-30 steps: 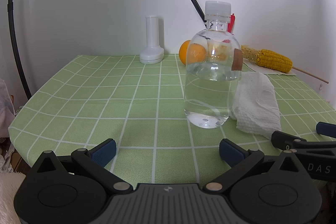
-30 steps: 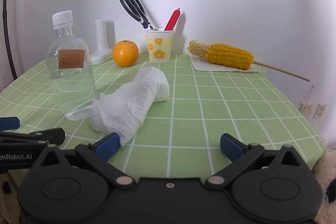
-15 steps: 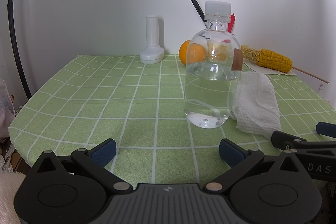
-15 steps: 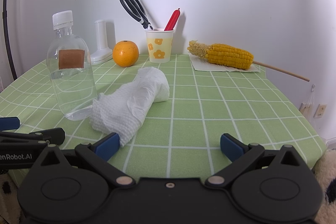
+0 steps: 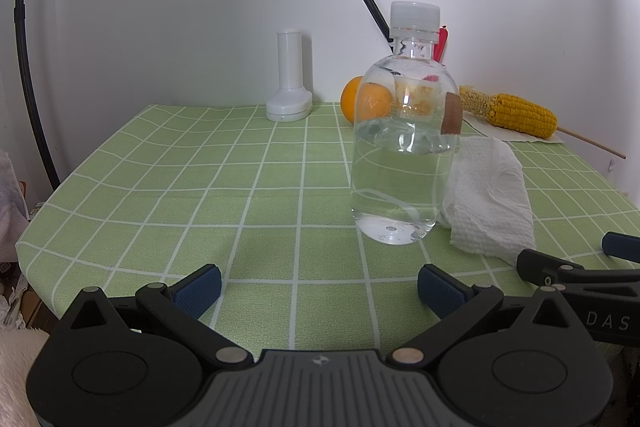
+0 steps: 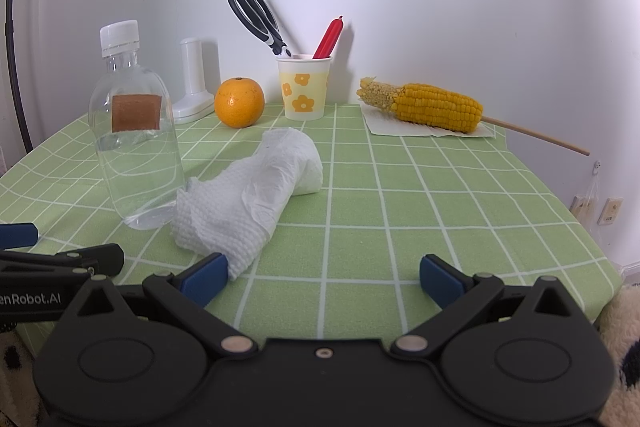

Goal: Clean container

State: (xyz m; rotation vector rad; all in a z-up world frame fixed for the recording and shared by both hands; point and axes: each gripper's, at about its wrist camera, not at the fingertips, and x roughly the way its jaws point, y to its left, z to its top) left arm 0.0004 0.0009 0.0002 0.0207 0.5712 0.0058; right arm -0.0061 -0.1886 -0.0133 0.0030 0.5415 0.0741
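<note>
**Q:** On the green checked tablecloth (image 6: pixel 400 211), near its front edge: what, and why so placed?

**A:** Clear round-shouldered plastic bottle (image 5: pixel 404 155) with white screw cap, upright, capped, about two-thirds full of clear liquid; brown rectangular label (image 6: pixel 136 113) turned toward the right wrist view. Crumpled white paper towel (image 6: pixel 252 203) lying just beside the bottle's base, probably touching it (contact line hard to judge through the clear wall). Likely set together so that one tool can steady the bottle and the other can wipe.

**Q:** Tongs?

**A:** Left gripper (image 5: pixel 318 287) spread wide, empty, low at the table's near edge, aimed somewhat left of the bottle. Right gripper (image 6: pixel 322 277) equally wide, empty, left blue pad (image 6: pixel 204 277) next to the towel's near corner. Nothing grasped; cleaning judged not yet begun.

**Q:** Surface and room?

**A:** Cloth flat, dry-looking, white grid lines. Along the plain white wall: white plastic stand with upright tube (image 5: pixel 290 83), round orange fruit (image 6: pixel 239 102), flower-print paper cup (image 6: pixel 304 89) holding black-handled scissors (image 6: pixel 258 17) and a red implement, partly eaten yellow corn cob on a wooden skewer (image 6: pixel 432 105) resting on a white napkin. Black cable at far left; wall sockets low at right.
</note>
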